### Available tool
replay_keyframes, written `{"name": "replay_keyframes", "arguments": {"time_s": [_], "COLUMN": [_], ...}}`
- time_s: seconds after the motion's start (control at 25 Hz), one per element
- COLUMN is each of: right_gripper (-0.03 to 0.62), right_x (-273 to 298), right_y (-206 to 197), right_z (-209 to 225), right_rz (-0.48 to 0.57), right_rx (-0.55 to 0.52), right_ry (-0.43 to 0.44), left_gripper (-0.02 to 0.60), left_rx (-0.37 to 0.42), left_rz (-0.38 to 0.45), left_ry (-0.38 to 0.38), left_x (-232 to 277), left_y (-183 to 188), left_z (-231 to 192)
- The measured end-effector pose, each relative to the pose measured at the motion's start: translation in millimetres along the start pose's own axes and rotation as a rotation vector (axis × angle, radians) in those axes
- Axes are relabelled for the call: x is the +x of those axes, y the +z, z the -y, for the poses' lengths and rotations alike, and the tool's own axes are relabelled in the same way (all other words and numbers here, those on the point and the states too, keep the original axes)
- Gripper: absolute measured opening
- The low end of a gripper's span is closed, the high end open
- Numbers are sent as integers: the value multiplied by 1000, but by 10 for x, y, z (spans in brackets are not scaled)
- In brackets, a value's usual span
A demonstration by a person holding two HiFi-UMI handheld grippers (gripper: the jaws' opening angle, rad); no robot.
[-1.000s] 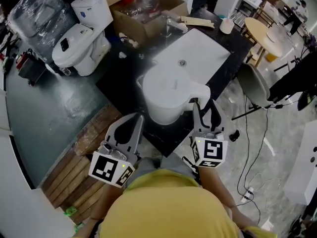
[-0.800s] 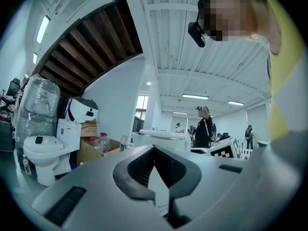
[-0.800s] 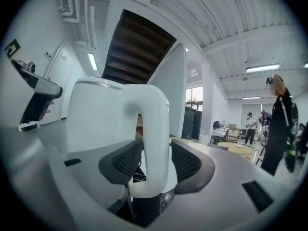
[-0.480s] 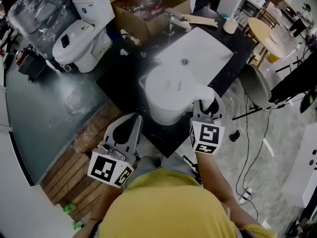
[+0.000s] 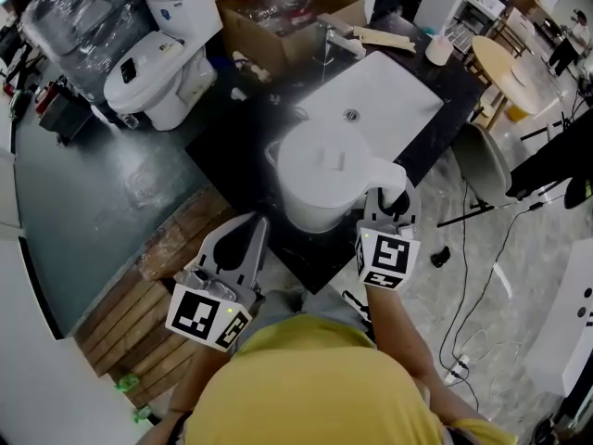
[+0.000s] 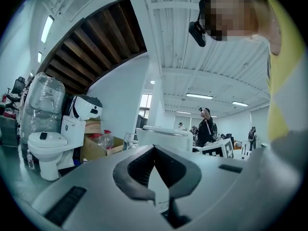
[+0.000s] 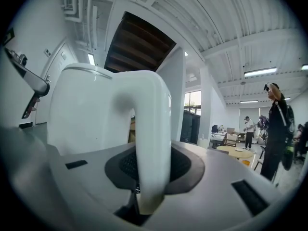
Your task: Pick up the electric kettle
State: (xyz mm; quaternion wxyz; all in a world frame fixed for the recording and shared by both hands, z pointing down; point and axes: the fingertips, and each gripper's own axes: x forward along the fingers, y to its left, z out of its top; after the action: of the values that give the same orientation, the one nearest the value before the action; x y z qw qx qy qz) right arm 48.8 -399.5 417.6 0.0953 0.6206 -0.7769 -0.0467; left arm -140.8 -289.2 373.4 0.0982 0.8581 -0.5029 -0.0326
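A white electric kettle [image 5: 324, 179] stands on the black counter [image 5: 232, 146], its curved handle [image 5: 389, 176] pointing toward me. My right gripper [image 5: 391, 202] is at that handle, and its jaws are closing. In the right gripper view the handle [image 7: 153, 129] runs down between the dark pads [image 7: 185, 170], which touch it on both sides, with the kettle body [image 7: 86, 109] just behind. My left gripper [image 5: 252, 228] hovers at the counter's near edge, left of the kettle and apart from it, shut with nothing in it. The left gripper view shows the kettle [image 6: 166, 137] beyond its tips.
A white sink basin [image 5: 375, 100] lies right behind the kettle. A toilet [image 5: 162, 58] and an open cardboard box [image 5: 278, 17] stand at the back left. Wooden slats [image 5: 139, 313] lie on the floor at the left. A round table [image 5: 510, 68] and cables [image 5: 473, 341] are at the right.
My right gripper has slid forward onto the kettle's handle and its jaws have come together around it. The left gripper has stayed where it was.
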Motion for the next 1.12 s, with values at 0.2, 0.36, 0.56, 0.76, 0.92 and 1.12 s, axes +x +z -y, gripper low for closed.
{"name": "replay_keyframes", "arguments": {"time_s": [0.2, 0.36, 0.56, 0.76, 0.92, 1.12], "right_gripper": [82, 91, 92, 94, 94, 94], "right_x": [2, 18, 38, 57, 58, 13], "right_y": [26, 54, 48, 88, 204, 390], "right_z": [-12, -1, 48, 98, 141, 186], "right_rz": [18, 21, 22, 32, 53, 90], "right_rx": [-4, -1, 25, 43, 54, 61], "right_ry": [2, -1, -13, -21, -24, -17], "left_gripper": [9, 9, 9, 9, 9, 9], "left_rx": [0, 2, 4, 5, 6, 12], "left_rz": [1, 0, -1, -4, -2, 5], "left_ry": [9, 15, 15, 9, 7, 0], "left_x": [-31, -51, -72, -49, -28, 6], "left_y": [-19, -23, -25, -10, 11, 35], "left_z": [-26, -38, -61, -71, -67, -48]}}
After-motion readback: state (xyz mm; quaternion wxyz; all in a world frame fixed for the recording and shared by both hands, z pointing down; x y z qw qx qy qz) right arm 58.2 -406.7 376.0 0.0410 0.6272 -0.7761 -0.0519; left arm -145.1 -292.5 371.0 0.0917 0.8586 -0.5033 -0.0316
